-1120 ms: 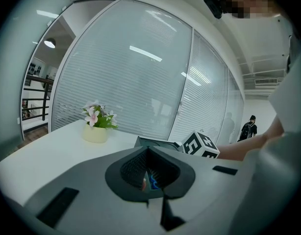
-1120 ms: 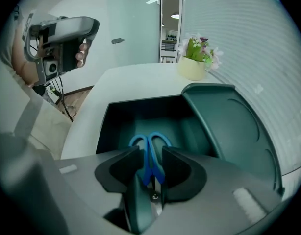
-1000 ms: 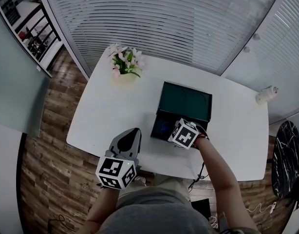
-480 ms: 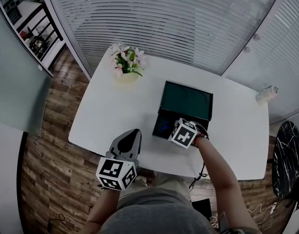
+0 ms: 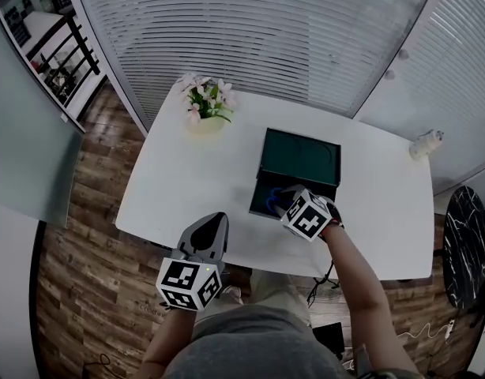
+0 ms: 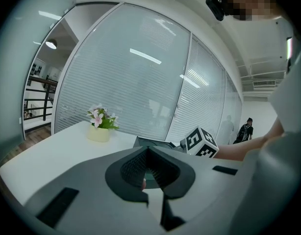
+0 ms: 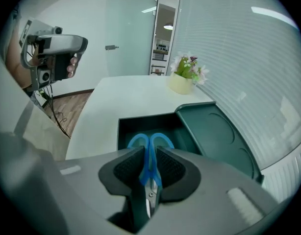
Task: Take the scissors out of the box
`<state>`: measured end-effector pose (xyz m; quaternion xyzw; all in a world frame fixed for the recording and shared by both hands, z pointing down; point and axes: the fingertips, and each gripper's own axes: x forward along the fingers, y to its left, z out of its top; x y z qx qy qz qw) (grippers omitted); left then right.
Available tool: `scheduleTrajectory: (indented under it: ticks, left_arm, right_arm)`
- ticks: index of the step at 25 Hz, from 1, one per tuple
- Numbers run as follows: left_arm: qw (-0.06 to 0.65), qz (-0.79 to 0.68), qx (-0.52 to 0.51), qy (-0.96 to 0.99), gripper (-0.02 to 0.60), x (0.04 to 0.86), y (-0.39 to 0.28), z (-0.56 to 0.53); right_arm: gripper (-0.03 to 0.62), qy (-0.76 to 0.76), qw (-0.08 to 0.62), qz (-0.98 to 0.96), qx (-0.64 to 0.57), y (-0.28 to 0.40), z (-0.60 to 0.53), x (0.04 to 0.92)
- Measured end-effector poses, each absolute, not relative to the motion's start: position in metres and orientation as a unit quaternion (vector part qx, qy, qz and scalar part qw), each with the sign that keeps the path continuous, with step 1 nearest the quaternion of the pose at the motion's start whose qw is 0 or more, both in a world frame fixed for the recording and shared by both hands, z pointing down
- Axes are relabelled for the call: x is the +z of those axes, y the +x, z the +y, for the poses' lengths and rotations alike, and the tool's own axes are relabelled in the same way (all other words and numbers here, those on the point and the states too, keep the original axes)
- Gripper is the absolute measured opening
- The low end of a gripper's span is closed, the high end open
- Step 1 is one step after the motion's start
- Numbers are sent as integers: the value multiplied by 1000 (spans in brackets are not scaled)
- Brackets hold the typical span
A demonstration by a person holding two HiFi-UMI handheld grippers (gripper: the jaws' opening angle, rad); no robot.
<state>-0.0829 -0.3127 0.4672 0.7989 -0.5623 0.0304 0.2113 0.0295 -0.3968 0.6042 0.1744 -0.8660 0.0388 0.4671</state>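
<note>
Right gripper view looks along the right gripper [image 7: 149,150], whose fingers [image 7: 127,170] are clamped on the blue-handled scissors [image 7: 148,164]. The pads press the handle shanks from both sides. The pivot screw sits nearer the camera, and the two blue loops stick out past the fingertips, over the open tray of the dark green box [image 7: 122,131]. Whether the loops touch the tray floor is hard to tell from this angle. The box's lid [image 7: 216,133] lies flipped open on the far side of the tray, flat on the white desk [image 7: 126,94]. A pot of pink flowers [image 7: 186,78] stands near the desk's far left corner, well apart from the box.

Head view places the box right of the desk's middle, with the right gripper tilted down over its near half. The left gripper [image 6: 148,149] hangs at the desk's near edge, left of the box and apart from it. Its fingers [image 6: 133,168] are closed tip to tip with nothing between them.
</note>
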Motion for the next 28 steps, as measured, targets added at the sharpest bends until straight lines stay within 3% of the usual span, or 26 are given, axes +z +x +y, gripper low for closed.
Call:
scheduleTrajectory:
  ticks: [28]
  left_arm:
    - [177,-487,33,855,6,440,-79,-225]
  right_arm:
    - [87,481,250,-839,-50,61,-322,461]
